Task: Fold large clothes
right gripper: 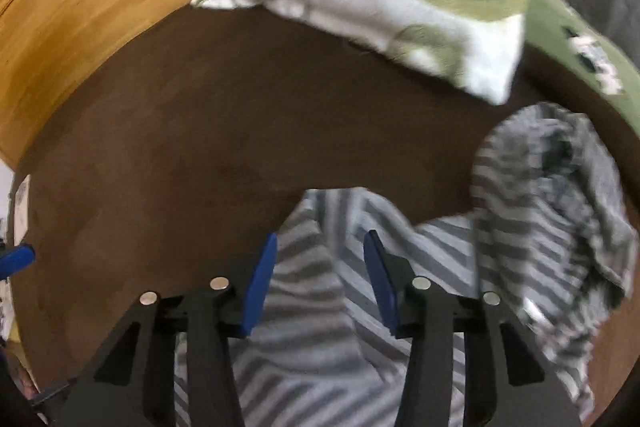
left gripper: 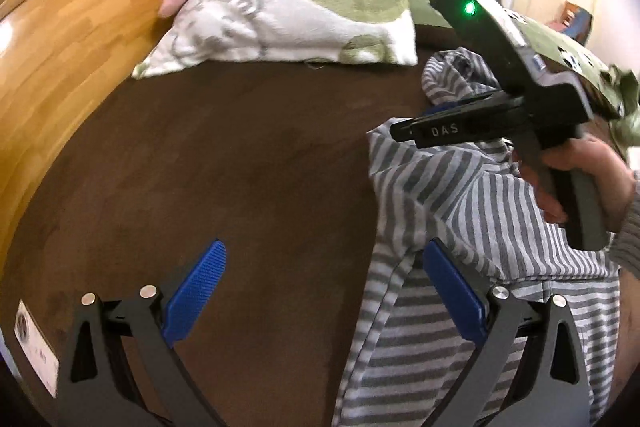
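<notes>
Striped grey-and-white garment [left gripper: 460,227] lies bunched along the right side of a brown bedspread [left gripper: 240,147], short of the patterned pillow [left gripper: 288,7] at the headboard [left gripper: 72,27] edge. Left gripper [left gripper: 324,291] gapes wide and empty at the cloth's edge; right gripper [right gripper: 320,279], in a hand [left gripper: 560,179], hangs partly open over the stripes, gripping nothing.

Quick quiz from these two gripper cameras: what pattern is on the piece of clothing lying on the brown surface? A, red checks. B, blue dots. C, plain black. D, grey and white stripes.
D: the garment on the brown surface shows alternating grey and white stripes in both views, below the white and green pillow.
</notes>
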`<state>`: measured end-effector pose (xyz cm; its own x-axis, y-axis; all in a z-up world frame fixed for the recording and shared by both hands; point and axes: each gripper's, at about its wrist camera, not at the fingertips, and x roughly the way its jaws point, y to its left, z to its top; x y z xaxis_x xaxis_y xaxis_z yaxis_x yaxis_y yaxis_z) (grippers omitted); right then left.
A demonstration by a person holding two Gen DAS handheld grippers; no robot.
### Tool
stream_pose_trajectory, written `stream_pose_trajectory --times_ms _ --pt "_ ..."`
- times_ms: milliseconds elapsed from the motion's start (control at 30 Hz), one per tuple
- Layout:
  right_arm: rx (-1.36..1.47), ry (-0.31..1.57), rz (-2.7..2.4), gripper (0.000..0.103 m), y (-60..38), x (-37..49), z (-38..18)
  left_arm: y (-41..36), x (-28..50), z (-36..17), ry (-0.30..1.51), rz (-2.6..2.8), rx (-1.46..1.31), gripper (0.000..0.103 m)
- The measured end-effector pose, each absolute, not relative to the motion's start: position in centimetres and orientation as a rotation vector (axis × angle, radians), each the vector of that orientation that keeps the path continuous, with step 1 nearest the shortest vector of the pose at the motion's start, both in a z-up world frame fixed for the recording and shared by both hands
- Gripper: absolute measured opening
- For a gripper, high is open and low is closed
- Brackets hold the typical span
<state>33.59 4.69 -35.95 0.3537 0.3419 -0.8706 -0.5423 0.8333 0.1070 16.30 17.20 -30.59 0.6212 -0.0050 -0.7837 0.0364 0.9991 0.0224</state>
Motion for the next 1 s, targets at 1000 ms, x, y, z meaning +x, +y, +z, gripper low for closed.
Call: stream_pose_trajectory --times_ms 1000 --pt "-0.358 1.089 0.636 0.025 12.1 37.0 -39.9 19.4 16.7 -32.0 0.883 0.027 0.052 0.097"
